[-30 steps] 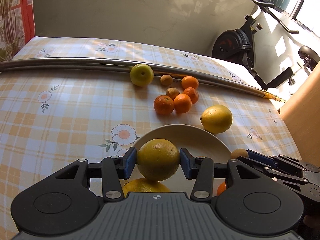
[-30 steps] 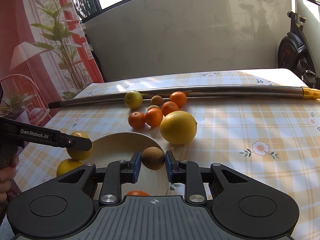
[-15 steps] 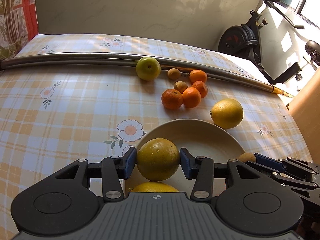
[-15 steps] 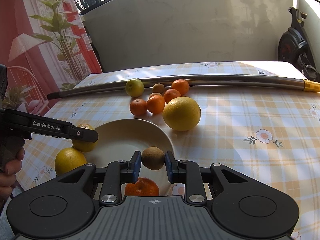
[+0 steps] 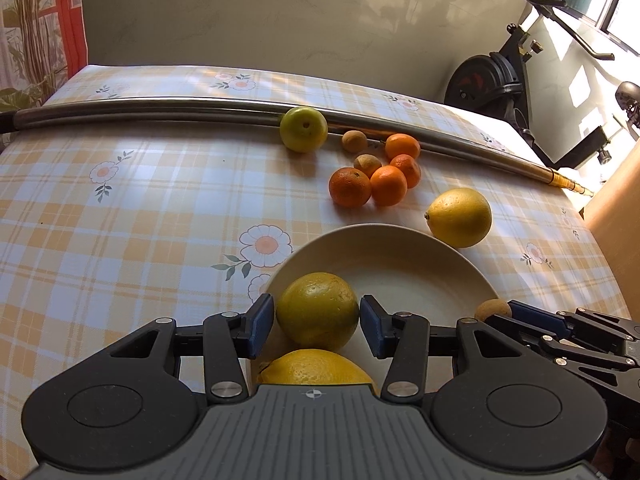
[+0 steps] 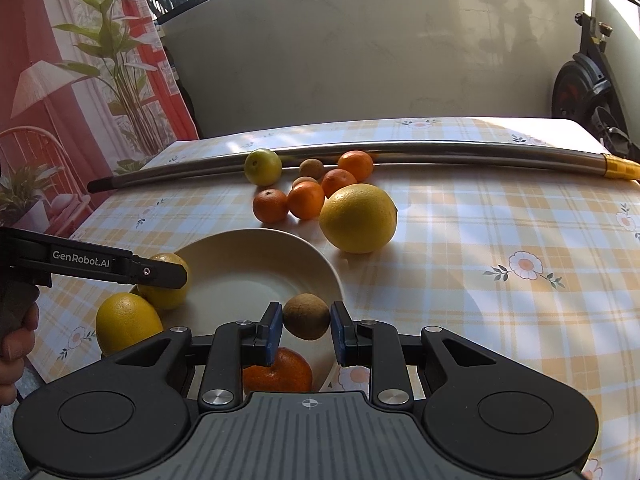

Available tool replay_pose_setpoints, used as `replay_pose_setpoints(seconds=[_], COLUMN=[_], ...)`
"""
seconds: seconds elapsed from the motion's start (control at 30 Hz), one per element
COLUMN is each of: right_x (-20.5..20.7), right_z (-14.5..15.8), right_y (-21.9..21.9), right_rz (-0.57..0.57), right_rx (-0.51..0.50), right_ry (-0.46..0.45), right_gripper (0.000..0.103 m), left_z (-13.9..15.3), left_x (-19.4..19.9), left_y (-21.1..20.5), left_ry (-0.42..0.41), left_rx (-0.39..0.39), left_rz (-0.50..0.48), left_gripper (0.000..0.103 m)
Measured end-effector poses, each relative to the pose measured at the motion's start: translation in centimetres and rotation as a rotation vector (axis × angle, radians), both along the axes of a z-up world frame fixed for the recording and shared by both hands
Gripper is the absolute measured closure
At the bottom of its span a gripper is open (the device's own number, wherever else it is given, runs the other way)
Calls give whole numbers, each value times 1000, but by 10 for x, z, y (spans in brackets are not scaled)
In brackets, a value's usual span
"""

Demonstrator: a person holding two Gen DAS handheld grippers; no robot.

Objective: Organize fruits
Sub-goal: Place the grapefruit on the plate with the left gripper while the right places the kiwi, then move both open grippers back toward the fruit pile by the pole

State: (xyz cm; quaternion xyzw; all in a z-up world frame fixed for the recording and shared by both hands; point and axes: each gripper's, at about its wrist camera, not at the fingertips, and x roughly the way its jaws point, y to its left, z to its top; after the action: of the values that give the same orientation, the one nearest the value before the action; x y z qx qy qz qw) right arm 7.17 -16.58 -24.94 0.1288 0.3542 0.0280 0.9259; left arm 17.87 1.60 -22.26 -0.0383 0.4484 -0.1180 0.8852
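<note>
A glossy, smooth checked cloth (image 5: 120, 208) covers the tabletop. The plate (image 5: 400, 248) looks like smooth, satin-glazed cream ceramic. At twelve o'clock lies a polished metal tube (image 5: 140, 110), its far end brass-coloured. The left tool (image 5: 318, 322) is matt black plastic with a ribbed grey housing and blue, rubbery-looking pads (image 5: 262, 326). The yellow-green citrus (image 5: 318, 306) between them has a waxy, pitted rind; the small brown fruit (image 6: 307, 316) in the right tool (image 6: 307, 326) looks dull and rough.
</note>
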Motion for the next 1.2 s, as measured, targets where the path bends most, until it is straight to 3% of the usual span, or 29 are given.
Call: replay_pose_setpoints(seconds=[0.27, 0.47, 0.67, 1.2], right_x=[-2, -5, -11, -14], right_z=[0, 2, 8, 8], right_y=[7, 7, 10, 6], right_rz=[7, 2, -2, -24], right_rx=[-32, -36, -62, -58], right_ry=[5, -6, -44, -50], right_gripper=[79, 79, 79, 79], left_z=[0, 3, 22, 33], left_x=[-10, -19, -37, -53], left_y=[-7, -4, 7, 26], left_ry=[-42, -59, -128, -184], left_rx=[49, 31, -19, 13], left_rz=[8, 67, 119, 234], left_gripper=[52, 53, 53, 52])
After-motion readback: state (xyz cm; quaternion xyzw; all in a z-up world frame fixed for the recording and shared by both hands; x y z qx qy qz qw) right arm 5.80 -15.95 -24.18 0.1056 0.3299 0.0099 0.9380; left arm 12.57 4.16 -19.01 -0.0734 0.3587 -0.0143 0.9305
